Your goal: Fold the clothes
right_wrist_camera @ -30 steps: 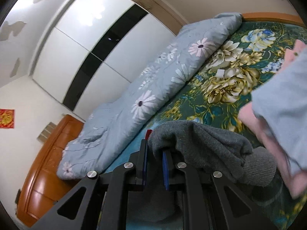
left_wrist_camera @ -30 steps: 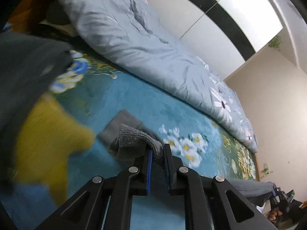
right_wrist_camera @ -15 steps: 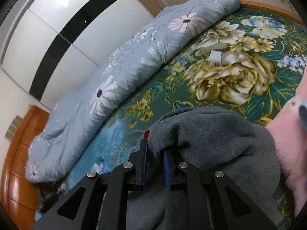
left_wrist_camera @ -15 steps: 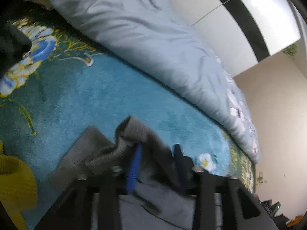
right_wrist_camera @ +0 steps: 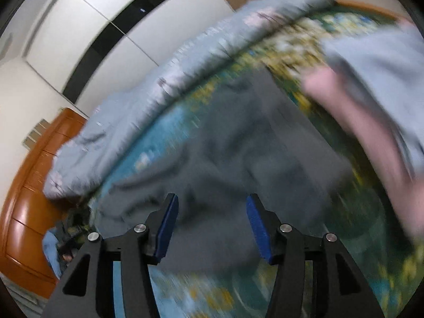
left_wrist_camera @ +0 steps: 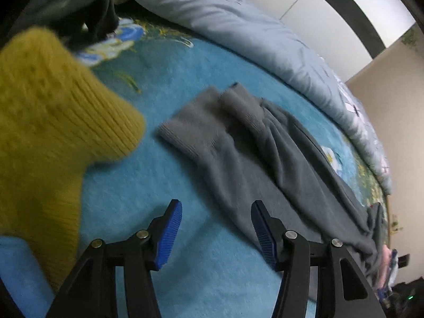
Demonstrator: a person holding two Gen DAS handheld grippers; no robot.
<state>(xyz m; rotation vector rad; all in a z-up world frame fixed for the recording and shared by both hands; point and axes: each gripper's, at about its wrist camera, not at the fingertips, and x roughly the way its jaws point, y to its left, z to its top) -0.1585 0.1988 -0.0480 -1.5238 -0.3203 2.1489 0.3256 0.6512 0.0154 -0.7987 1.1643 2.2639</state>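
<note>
A: What lay at the far left in the left wrist view?

B: A yellow knit, blurred and close to the lens, with a dark garment bunched above it. Both sat on the bed, which wore a teal floral cover.

A: And the thing being folded?

B: The grey sweater lay stretched along the bed, right of the yellow knit and apart from it. Its ribbed cuff pointed toward the knit, and its body ran off to the lower right. A pale blue quilt was heaped along the bed's far side, beyond the sweater.

A: How did the left tool stand?

B: The left tool had its blue pads spread wide and gripped nothing. One pad was over bare cover; the other was over the sweater's near edge.

A: And in the right wrist view?

B: That view was heavily blurred. An orange wooden headboard showed at the left, then the quilt. The sweater spread across the middle of the bed. The right tool was also spread apart, empty, with the sweater seen between its pads. At the far right were a pink cloth and a pale blue cloth.
</note>
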